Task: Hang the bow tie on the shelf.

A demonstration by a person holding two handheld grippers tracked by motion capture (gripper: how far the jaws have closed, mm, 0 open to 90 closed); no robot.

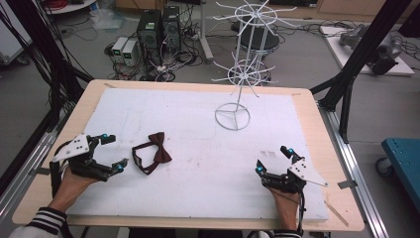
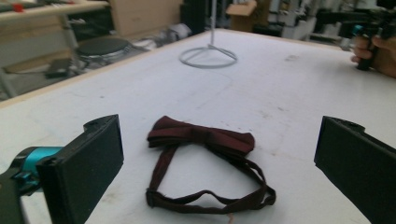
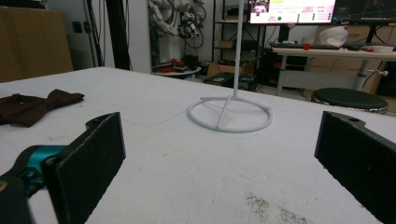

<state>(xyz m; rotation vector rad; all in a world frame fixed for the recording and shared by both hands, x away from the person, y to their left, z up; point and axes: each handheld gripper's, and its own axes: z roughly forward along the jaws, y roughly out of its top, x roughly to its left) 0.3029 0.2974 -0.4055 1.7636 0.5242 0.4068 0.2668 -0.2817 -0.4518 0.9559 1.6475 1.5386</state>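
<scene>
A bow tie [image 1: 152,154] is lying on the white mat [image 1: 198,193] covering the table [image 1: 317,124], toward its left half — its strap loop is pointing at the near edge. Just left of it the left gripper [image 1: 113,152] is sitting. The right gripper [image 1: 273,158] is resting well apart, at the near right. Behind them, right of centre, a wire rack [image 1: 233,117] is standing on the mat — its ring base is lying flat.

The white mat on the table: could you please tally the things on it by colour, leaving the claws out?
Dark red: 1, the bow tie
White: 1, the wire display stand
Total: 2
</scene>
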